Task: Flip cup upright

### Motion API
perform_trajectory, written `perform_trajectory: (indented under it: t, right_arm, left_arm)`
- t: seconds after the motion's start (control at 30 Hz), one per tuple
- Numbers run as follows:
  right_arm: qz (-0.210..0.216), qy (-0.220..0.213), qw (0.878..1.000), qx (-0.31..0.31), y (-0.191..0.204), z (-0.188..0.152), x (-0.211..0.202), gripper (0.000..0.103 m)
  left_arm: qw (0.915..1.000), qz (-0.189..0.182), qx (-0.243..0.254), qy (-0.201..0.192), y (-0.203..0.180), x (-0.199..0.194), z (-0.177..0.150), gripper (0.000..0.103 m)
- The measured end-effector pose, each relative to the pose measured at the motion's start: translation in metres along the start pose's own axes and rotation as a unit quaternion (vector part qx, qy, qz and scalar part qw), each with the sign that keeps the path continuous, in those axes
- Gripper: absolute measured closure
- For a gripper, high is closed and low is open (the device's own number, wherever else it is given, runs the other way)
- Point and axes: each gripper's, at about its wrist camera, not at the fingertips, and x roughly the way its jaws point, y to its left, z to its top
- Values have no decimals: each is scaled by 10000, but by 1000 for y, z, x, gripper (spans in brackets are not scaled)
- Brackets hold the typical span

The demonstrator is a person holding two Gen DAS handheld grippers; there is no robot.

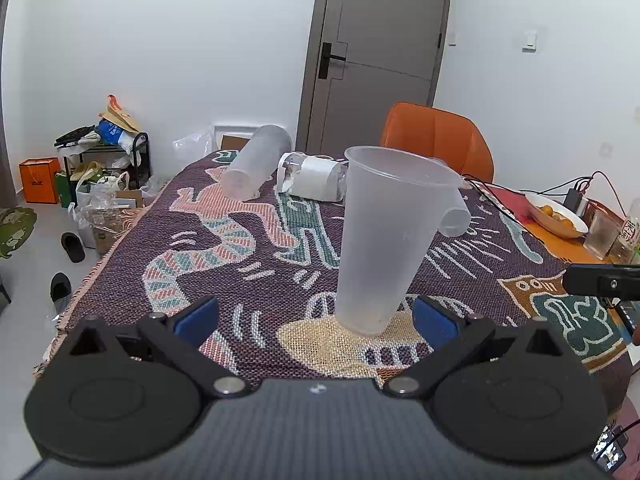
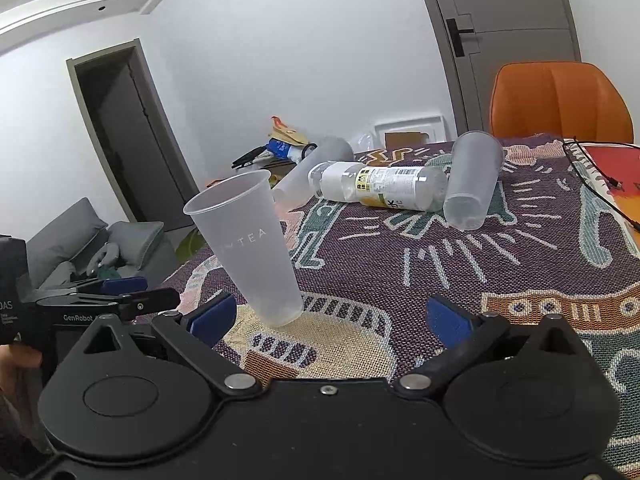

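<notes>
Both grippers, left (image 1: 316, 318) and right (image 2: 332, 318), gape wide, gripping nothing. Between the left's blue pads stands an upright frosted translucent plastic cup (image 1: 386, 236) on the patterned woven cloth (image 1: 240, 240).

Cup (image 2: 252, 244) reads "TEA"; left hand-held gripper (image 2: 120, 292) "GenRobot" (partly hidden).

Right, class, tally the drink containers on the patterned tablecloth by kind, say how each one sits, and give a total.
Frosted plastic cups: 3, one upright, one on its side at the right, one on its side at the back.
Clear plastic bottles: 1, on its side.
Total: 4 containers on the tablecloth.
</notes>
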Motion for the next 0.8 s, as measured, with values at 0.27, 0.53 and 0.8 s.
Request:
perform_trajectory:
  t: [0.27, 0.53, 0.8]
  right_arm:
    - [-32, -3, 10000, 16, -1, -2, -1, 0]
    - [-58, 34, 10000, 15, -1, -2, 1, 0]
    - [-79, 30, 10000, 31, -3, -3, 2, 0]
  left_arm:
    - [10000, 3, 2, 1, 1, 0, 1, 1]
    - [10000, 24, 2, 8, 1, 0, 1, 1]
    - [10000, 26, -19, 11, 2, 1, 0, 1]
